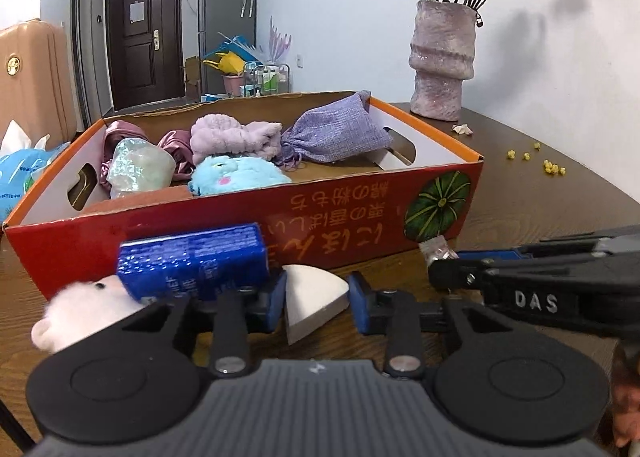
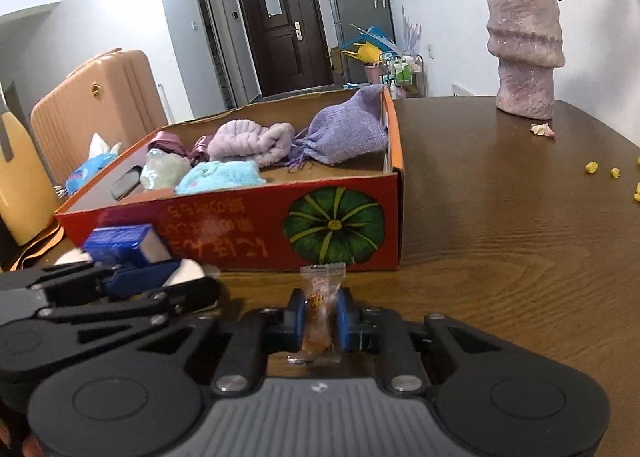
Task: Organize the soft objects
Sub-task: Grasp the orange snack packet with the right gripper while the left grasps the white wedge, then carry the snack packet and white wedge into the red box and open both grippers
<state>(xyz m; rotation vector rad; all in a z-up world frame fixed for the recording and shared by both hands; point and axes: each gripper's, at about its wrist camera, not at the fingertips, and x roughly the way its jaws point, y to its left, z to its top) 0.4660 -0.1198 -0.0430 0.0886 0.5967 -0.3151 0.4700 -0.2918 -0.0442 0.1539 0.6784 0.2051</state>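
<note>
While the right gripper (image 2: 321, 315) is clamped on a wrapped snack packet (image 2: 320, 309), the left gripper (image 1: 317, 303) stands with jaws apart around a white wedge sponge (image 1: 310, 307), pads not visibly pressing; beyond both jaws lies the red cardboard box (image 1: 320, 217) of soft items.
</note>
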